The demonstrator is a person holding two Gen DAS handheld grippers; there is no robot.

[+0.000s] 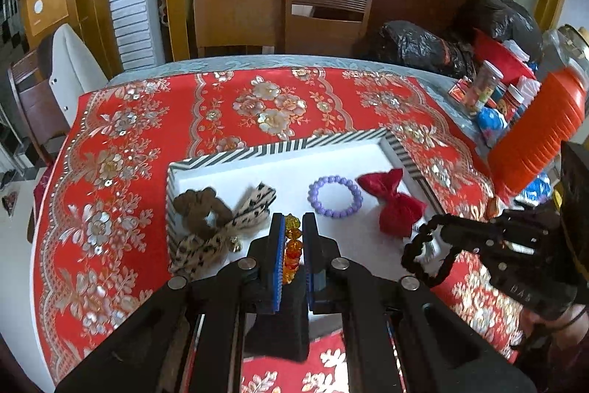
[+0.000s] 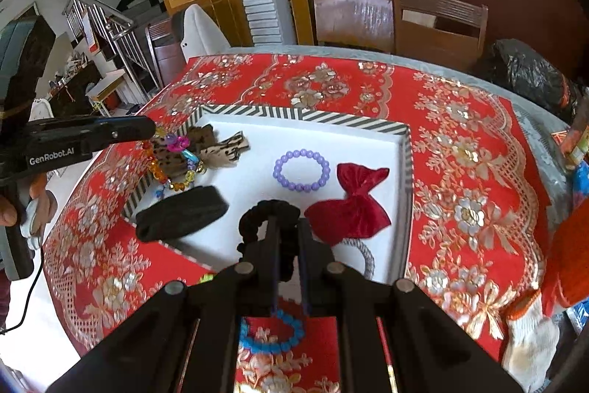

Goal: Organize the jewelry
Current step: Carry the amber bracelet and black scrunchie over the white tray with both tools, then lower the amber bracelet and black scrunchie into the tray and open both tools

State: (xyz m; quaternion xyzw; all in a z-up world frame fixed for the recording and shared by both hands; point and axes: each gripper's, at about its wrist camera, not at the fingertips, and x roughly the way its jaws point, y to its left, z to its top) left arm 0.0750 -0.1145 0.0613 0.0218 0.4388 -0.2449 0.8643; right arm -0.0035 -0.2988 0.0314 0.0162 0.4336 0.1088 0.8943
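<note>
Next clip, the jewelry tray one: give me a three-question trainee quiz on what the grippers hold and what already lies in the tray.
1. True or false: the left gripper is shut on the amber bead bracelet.
2. What does the right gripper hold? A) purple bead bracelet B) black scrunchie C) red velvet bow
3. Fill in: the blue bead bracelet lies on the ____, outside the striped tray.

Key
1. True.
2. B: the black scrunchie; the purple bead bracelet and red velvet bow lie in the tray.
3. Red tablecloth.
</note>
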